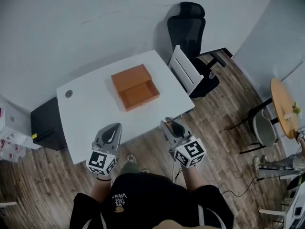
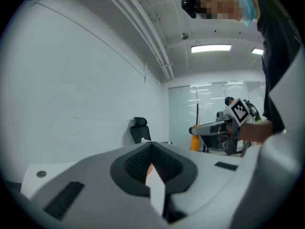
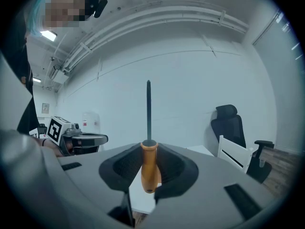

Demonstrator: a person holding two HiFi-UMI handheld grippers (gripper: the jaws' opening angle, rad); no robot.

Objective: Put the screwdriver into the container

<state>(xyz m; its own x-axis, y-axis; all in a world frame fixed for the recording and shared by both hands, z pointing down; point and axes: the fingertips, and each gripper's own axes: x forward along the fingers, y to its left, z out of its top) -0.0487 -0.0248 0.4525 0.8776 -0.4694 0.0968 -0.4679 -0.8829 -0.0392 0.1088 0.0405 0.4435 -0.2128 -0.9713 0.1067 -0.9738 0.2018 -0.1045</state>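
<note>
1. Screwdriver point(image 3: 149, 168): its orange handle stands upright between the pads of the right claw point(image 3: 149, 151), and the dark shaft rises straight above the jaws. It is in the air in front of the person, about at the near edge of the table point(image 1: 90, 104) and well apart from the container point(image 1: 135, 87).
2. Container: an orange box near the middle of the table. The recess on its nearer part faces up, and from the head view it looks empty.
3. Progress, as a judgement: the pick-up is done, since the tool is off every surface and firmly held. What is left is to carry it over the table, lower it into the recess and let go. With the shaft standing upright, the tool will probably have to be tipped over to lie in so shallow a box.
4. Right claw: clenched on the handle with the jaws partway apart and a pad pressing each side. The butt of the handle hangs a little below the pads.
5. Left claw point(image 2: 151, 149): the pads meet with nothing between them. It is held beside the right one, at the table's near edge, and touches nothing.
6. Beyond the table's far right corner stand a white chair point(image 1: 183, 70) and a black office chair point(image 1: 190, 27).
</note>
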